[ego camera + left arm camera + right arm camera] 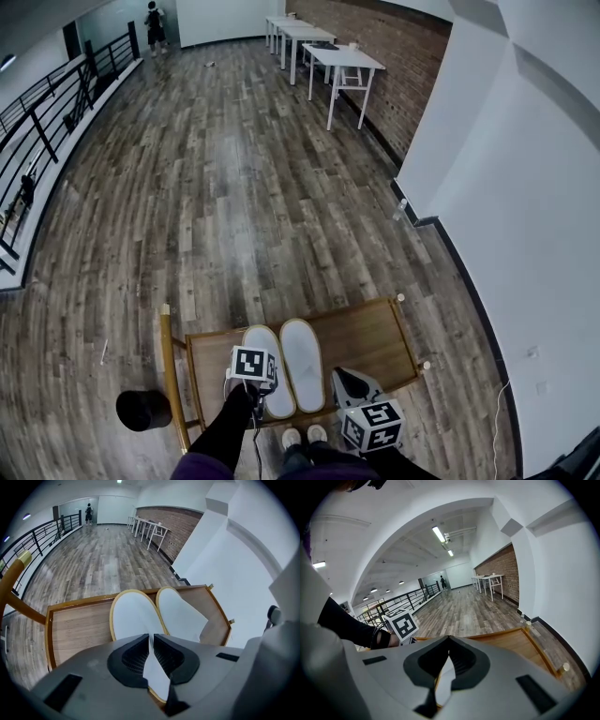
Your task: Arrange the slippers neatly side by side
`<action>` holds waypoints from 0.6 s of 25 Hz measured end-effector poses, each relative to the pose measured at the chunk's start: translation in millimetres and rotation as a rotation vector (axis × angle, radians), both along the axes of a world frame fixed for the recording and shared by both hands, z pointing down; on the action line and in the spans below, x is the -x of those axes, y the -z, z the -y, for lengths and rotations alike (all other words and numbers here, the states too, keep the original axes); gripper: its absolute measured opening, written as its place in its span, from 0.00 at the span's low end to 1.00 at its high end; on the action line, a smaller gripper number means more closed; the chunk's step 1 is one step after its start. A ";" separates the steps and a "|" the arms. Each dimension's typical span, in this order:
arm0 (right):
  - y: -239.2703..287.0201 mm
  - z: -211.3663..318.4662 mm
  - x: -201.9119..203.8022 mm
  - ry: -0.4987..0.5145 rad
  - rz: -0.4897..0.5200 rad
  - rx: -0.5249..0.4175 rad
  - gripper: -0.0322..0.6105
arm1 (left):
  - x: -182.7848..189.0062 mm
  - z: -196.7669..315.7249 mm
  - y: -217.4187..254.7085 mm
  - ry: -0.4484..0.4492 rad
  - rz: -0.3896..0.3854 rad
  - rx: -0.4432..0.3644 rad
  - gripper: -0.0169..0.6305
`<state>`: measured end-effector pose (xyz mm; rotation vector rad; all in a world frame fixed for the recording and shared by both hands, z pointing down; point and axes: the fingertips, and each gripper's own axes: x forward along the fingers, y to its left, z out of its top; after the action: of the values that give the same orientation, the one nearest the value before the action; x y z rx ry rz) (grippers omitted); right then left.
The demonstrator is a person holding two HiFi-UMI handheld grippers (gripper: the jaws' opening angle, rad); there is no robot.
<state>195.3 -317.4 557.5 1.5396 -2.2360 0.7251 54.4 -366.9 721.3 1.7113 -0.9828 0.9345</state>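
Left slipper (265,364) and right slipper (303,349): white, tan-rimmed, flat on wooden rack (375,339), long sides touching, near ends not level.
Handling, judged: light, soft, floppy, sole likely bends. Pinch at heel rim, or nudge along edge.
Left gripper (151,636): jaws clenched, nothing clamped, over left slipper's near end.
Right gripper (449,640): jaws closed, empty, off to right.

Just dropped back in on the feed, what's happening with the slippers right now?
A person holds a hand-held gripper in each hand over a low brown wooden table. Two white fabric slippers with tan edging lie side by side on it. The left hand-held gripper, jaws together, sits over the left slipper's near end; the right hand-held gripper, also shut, hangs beside the right slipper.
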 end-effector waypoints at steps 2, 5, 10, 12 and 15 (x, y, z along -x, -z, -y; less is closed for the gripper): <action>0.5 0.0 2.5 0.004 0.000 -0.002 0.05 | 0.5 0.5 2.3 0.010 -0.005 -0.004 0.05; 0.9 0.3 2.3 0.008 0.001 -0.004 0.05 | -2.5 0.1 8.5 0.032 -0.031 -0.006 0.10; 1.3 -1.3 8.8 0.023 0.005 -0.011 0.05 | -2.1 -3.6 22.8 0.077 -0.088 -0.026 0.10; 2.8 -1.1 12.7 0.032 0.009 -0.017 0.05 | 0.0 -4.7 33.6 0.107 -0.115 -0.048 0.10; 5.8 -0.8 17.5 0.046 0.016 -0.023 0.05 | 3.5 -5.7 59.0 0.161 -0.153 -0.117 0.10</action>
<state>177.8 -316.6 551.7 1.4928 -2.2913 0.7023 50.9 -361.2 662.3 1.7432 -1.0725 0.6431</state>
